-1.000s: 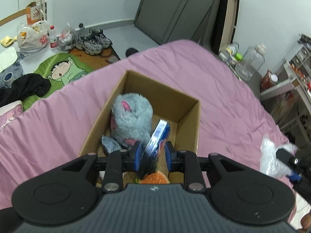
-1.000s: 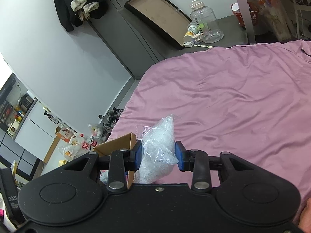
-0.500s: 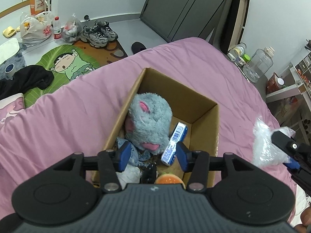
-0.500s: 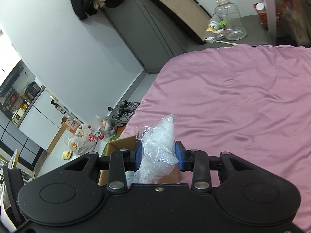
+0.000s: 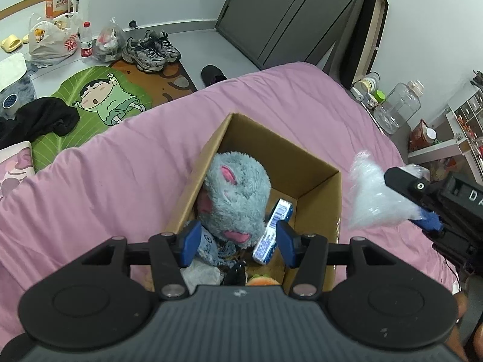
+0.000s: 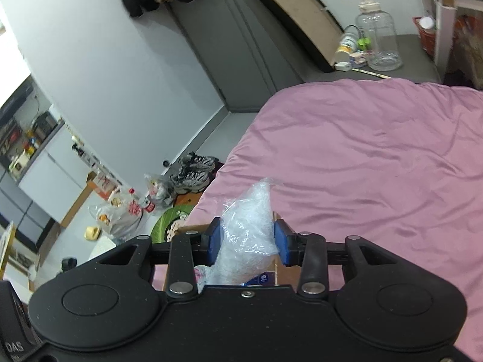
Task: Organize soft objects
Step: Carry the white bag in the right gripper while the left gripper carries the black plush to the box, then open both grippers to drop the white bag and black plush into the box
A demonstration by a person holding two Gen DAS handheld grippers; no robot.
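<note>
Right wrist view showed our right gripper (image 6: 247, 239) beside the cardboard box (image 5: 320, 187), its jaws opening while the crumpled plastic bag (image 6: 247, 235) was between the pads. We judged the bag very light, soft and slippery, best pinched at its bunched middle. Our left gripper (image 5: 237, 242), over the box, stood released, with the blue tissue pack (image 5: 273, 233) lying free inside the box against the grey plush toy (image 5: 235, 196).
</note>
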